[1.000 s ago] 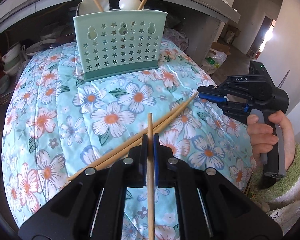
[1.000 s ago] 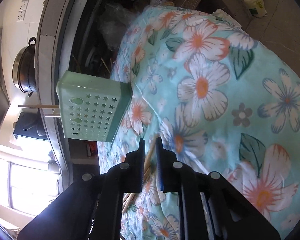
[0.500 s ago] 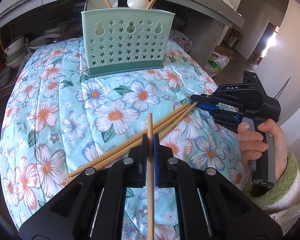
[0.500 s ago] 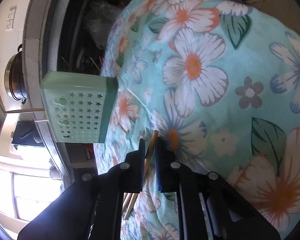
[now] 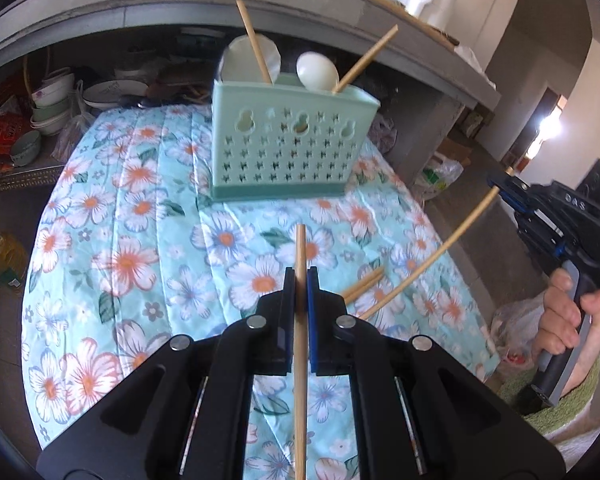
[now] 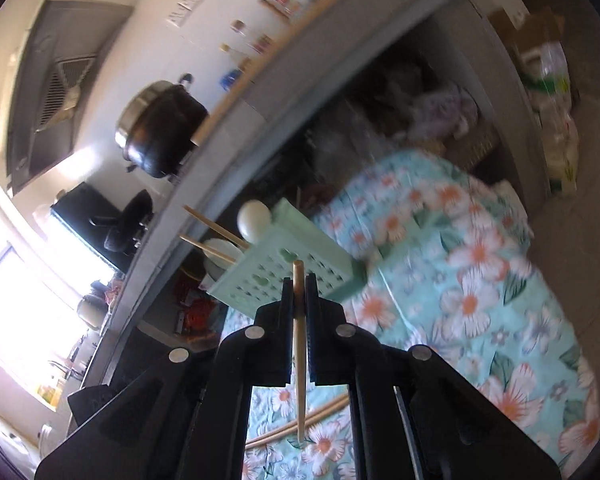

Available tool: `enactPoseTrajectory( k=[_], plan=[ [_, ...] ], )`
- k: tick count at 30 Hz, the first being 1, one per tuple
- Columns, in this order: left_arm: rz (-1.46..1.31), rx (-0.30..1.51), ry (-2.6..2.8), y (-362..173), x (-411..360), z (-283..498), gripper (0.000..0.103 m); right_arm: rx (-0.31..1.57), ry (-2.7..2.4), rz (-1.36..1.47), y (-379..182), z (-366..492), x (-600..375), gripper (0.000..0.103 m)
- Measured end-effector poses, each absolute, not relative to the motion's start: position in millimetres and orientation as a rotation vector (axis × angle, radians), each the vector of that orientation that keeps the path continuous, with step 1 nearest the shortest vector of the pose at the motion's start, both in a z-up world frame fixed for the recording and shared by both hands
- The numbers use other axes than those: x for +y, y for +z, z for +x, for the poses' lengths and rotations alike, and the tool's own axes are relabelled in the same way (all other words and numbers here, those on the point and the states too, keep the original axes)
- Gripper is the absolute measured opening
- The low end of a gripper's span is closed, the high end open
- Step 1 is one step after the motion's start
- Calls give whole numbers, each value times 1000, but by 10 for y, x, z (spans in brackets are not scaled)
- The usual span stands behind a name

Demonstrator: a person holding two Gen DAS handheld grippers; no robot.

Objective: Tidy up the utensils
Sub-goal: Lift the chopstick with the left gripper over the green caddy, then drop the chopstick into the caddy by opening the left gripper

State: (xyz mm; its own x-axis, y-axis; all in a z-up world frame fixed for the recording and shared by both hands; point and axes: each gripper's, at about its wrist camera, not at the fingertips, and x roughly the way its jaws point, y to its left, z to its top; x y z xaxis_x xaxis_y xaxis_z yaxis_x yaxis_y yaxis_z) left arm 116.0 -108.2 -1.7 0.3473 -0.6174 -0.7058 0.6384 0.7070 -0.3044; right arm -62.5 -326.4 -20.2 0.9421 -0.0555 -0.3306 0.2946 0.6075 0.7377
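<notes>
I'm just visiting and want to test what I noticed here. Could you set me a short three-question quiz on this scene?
1. True or false: each gripper is shut on a chopstick.
2. What stands in the green holder already?
A. forks
B. two chopsticks and two spoons
C. nothing
3. What still lies on the floral cloth?

Key:
1. True: left gripper and right gripper each pinch one.
2. B
3. Two loose chopsticks.
</notes>
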Motion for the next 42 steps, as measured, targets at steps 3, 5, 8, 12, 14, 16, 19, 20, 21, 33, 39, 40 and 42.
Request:
enactPoseTrajectory(
  k=[3,5,8,12,14,16,19,20,21,33,39,40,42],
  plan=[
    [-22,887,-813,109,-1041,1198,4,256,-199,884,-86,-712,-3285,6],
    [-37,879,-808,161,-1032,1212,4,246,-197,886,-81,-766,-3310,6],
    [-45,864,-797,226,-1027,1224,4,239,-199,888,-85,-804,-3327,6],
    [-44,852,-793,275,-1049,1212,4,234,-205,886,-100,-839,-3323,6],
    [-45,846,-793,297,-1063,1201,4,232,-204,880,-91,-855,-3332,6],
    [-43,834,-798,341,-1075,1188,4,229,-200,880,-84,-871,-3340,6],
    [-37,794,-805,490,-1091,1197,4,217,-201,873,-52,-925,-3368,6],
    [-41,778,-809,563,-1095,1215,4,212,-202,872,-44,-945,-3384,6],
    [-50,757,-815,659,-1093,1243,4,204,-206,870,-29,-974,-3406,6],
    [-234,330,-754,1894,-1282,1885,4,188,-214,867,48,-1014,-3513,6],
    [-256,253,-676,1891,-1690,2380,4,197,-220,854,79,-950,-3500,6],
    [-249,252,-667,1854,-1763,2456,4,198,-223,853,82,-942,-3506,6],
    [-240,256,-644,1789,-1858,2591,4,202,-226,852,83,-930,-3517,6]
  ],
)
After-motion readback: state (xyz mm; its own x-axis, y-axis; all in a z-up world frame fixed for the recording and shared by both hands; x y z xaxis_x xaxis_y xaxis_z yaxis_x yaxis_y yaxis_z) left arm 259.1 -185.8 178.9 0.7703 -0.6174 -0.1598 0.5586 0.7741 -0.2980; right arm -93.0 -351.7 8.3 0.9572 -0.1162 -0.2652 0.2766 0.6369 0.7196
